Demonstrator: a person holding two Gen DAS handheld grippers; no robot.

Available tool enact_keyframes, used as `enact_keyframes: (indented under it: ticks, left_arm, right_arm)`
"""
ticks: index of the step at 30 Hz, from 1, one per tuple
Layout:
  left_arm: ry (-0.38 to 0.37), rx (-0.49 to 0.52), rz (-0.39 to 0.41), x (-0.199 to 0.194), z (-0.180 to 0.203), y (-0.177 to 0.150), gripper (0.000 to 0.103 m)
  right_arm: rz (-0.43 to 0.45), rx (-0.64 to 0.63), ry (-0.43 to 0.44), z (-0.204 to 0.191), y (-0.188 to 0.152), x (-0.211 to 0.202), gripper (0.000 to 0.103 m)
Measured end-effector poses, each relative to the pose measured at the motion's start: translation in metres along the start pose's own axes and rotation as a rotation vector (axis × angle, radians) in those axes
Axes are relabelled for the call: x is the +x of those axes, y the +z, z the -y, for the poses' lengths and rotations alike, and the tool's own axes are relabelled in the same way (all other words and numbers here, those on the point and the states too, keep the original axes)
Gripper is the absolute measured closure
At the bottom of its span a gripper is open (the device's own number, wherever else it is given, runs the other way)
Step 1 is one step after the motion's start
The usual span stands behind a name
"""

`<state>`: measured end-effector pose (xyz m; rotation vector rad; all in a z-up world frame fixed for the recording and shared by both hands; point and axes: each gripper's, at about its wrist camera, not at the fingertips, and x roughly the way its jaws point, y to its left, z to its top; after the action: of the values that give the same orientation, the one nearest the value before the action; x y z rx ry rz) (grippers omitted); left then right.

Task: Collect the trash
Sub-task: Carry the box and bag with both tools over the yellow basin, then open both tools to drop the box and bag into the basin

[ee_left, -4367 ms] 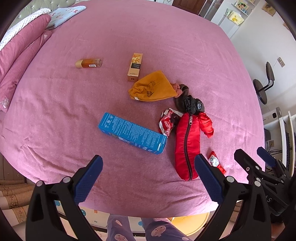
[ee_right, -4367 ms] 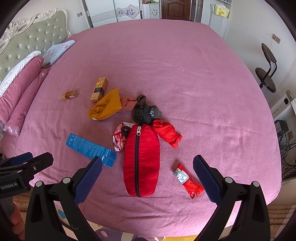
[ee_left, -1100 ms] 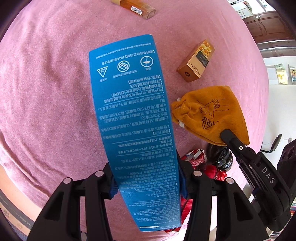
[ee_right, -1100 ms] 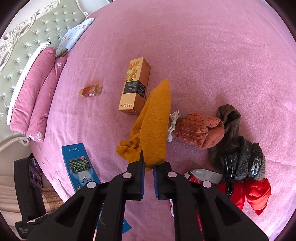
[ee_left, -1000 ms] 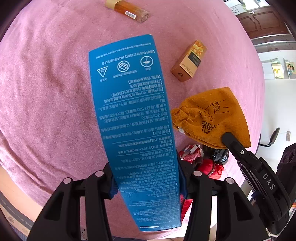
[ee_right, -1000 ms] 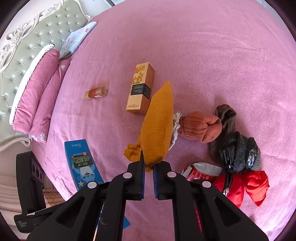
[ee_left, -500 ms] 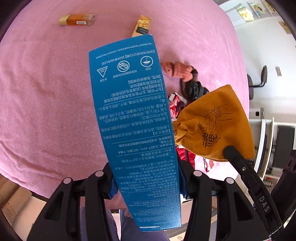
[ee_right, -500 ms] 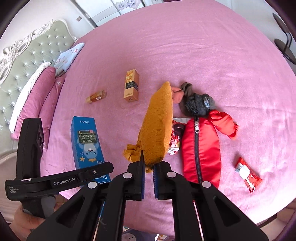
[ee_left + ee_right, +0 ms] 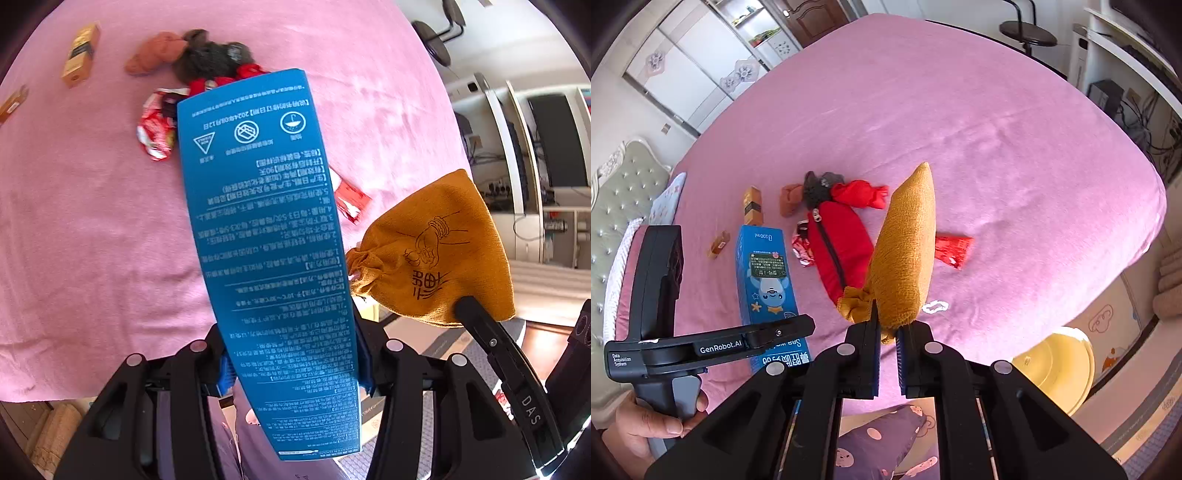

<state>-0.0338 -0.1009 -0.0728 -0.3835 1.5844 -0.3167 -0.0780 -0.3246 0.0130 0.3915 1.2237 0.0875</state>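
Left tongs [image 9: 295, 365] clamp blue box [image 9: 266, 258]; right tongs [image 9: 886, 354] pinch mustard pouch [image 9: 905, 251] near yellow bin [image 9: 1056, 365]. Risk: shallow corner pinch, pouch slips short of bin.

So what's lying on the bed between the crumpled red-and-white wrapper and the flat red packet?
In the right wrist view, the red zip pouch lies between the crumpled wrapper and the red packet.

The long blue box [image 9: 266, 258] with white writing is held up off the bed. The orange cloth bag [image 9: 905, 258], tied at its neck, is held up too. A crumpled red and white wrapper [image 9: 155, 133] and a flat red packet [image 9: 951, 251] lie on the pink bed [image 9: 997, 129]
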Motion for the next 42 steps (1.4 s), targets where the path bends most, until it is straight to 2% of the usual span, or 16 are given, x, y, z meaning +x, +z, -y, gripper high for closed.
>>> enact_keyframes:
  ticks: [6,12,17,21,28,29,30,32,34,42]
  left_arm:
    - [0.017,0.15,-0.101,0.056,0.091,-0.017,0.053]
    - [0.037,0.279,-0.236,0.121,0.166,-0.051,0.053]
    - [0.075,0.376,-0.327,0.168,0.199,-0.092,0.053]
    - [0.109,0.435,-0.376,0.203,0.225,-0.108,0.053]
    - [0.172,0.511,-0.41,0.234,0.249,-0.115,0.051]
    - [0.187,0.521,-0.408,0.236,0.252,-0.114,0.047]
    - [0.203,0.525,-0.404,0.239,0.254,-0.114,0.031]
    - [0.214,0.526,-0.389,0.239,0.257,-0.112,0.018]
    - [0.219,0.533,-0.399,0.241,0.258,-0.111,0.016]
    - [0.22,0.514,-0.399,0.238,0.251,-0.11,0.016]
  right_arm:
    - [0.02,0.136,-0.07,0.094,-0.041,-0.036,0.096]
    - [0.003,0.268,-0.144,0.171,-0.092,-0.056,0.096]
    - [-0.037,0.353,-0.186,0.221,-0.133,-0.057,0.096]
    - [-0.076,0.409,-0.195,0.256,-0.156,-0.051,0.096]
    - [-0.115,0.412,-0.229,0.276,-0.164,-0.043,0.094]
    - [-0.115,0.403,-0.248,0.277,-0.164,-0.044,0.093]
    - [-0.117,0.402,-0.258,0.279,-0.165,-0.045,0.09]
    - [-0.115,0.425,-0.235,0.286,-0.168,-0.047,0.078]
    - [-0.114,0.445,-0.211,0.289,-0.17,-0.049,0.063]
    - [-0.116,0.459,-0.207,0.288,-0.169,-0.048,0.062]
